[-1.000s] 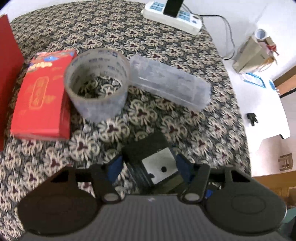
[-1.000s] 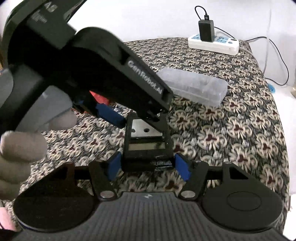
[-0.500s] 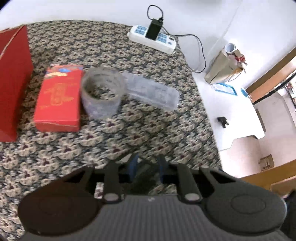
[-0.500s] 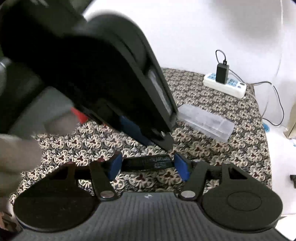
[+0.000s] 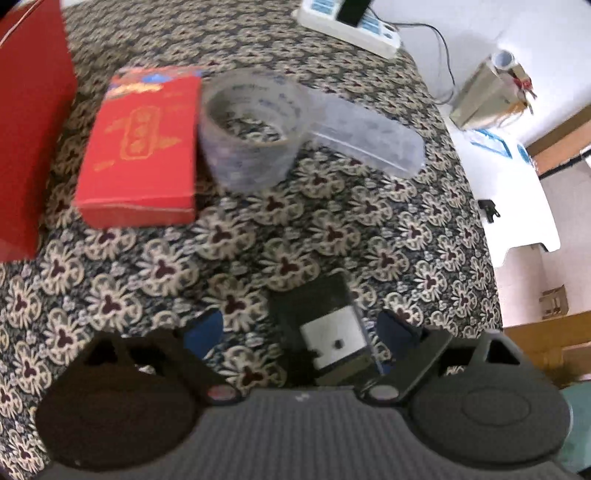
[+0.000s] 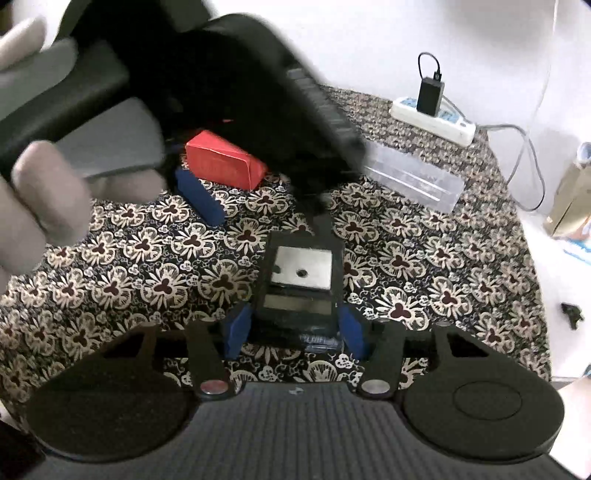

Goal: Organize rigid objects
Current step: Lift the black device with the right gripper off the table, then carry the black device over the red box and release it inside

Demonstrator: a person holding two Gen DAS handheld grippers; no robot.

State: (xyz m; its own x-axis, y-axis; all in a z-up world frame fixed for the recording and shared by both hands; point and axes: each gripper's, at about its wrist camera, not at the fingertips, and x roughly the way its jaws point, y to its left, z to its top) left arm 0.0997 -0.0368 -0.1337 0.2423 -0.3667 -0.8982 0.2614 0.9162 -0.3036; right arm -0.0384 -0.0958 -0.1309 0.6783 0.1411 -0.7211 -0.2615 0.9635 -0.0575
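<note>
A small black pocket scale (image 6: 301, 288) with a silver plate lies flat on the patterned tablecloth (image 6: 424, 280). My right gripper (image 6: 294, 328) is closing, and its blue pads (image 6: 238, 328) touch the sides of the scale's near end. In the left wrist view the same scale (image 5: 328, 332) lies between the wide-apart fingers of my left gripper (image 5: 300, 328), whose jaws are opening without touching it. That left gripper (image 6: 258, 206) hangs over the scale's far end, held by a gloved hand (image 6: 37, 184).
Behind the scale stand a small red box (image 5: 140, 155), a tape roll (image 5: 251, 129) and a clear plastic case (image 5: 365, 136) in a row. A tall red box (image 5: 29, 129) is at the left. A power strip (image 5: 347, 22) lies at the far edge.
The left gripper was nearly shut half a second ago and now stands wide open. The scale, seen edge-on then, lies flat again. The right pads have closed in onto its sides.
</note>
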